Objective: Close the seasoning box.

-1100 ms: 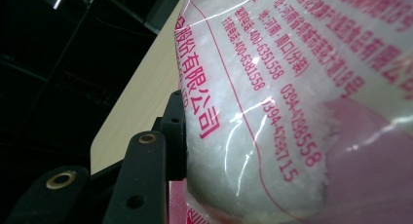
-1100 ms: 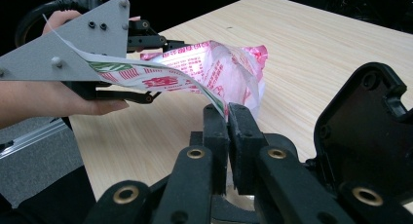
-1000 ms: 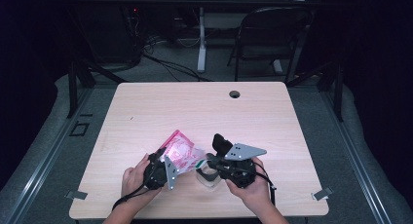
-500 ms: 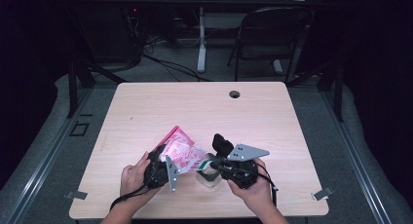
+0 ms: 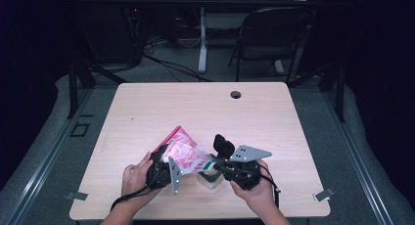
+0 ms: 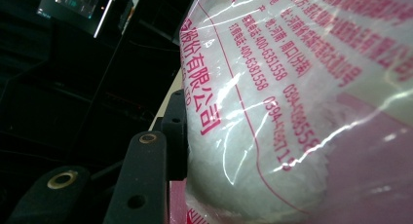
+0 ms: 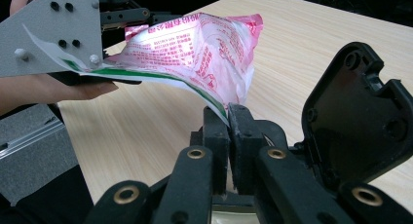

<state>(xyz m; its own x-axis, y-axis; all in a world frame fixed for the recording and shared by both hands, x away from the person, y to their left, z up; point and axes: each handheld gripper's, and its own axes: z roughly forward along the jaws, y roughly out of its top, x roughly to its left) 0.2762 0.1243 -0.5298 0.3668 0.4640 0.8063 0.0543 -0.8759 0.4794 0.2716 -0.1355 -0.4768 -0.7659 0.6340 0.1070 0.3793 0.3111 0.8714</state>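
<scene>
A person is holding a glossy plastic bag (image 5: 185, 156) between two grippers above the near part of a pale wood-grain table (image 5: 147, 107). The bag is crinkled, pink and white, printed with red characters, and is bulging with a white, fluffy-looking filling that is showing through the clear film in the left gripper view (image 6: 272, 136). The left gripper (image 5: 164, 168) is clamping the bag's fat body, one black jaw pressing flat against the film. The right gripper (image 7: 228, 121) is pinching the bag's thin flat edge, which is carrying a green stripe, with both jaws closed tight on it. The bag is stretching between them, its pink far corner pointing away from the person. A small clear object (image 5: 209, 178) is sitting on the table just below the right gripper; what it is cannot be told. Beyond the grippers the tabletop is running bare to a round hole (image 5: 236, 94) near the far edge.
</scene>
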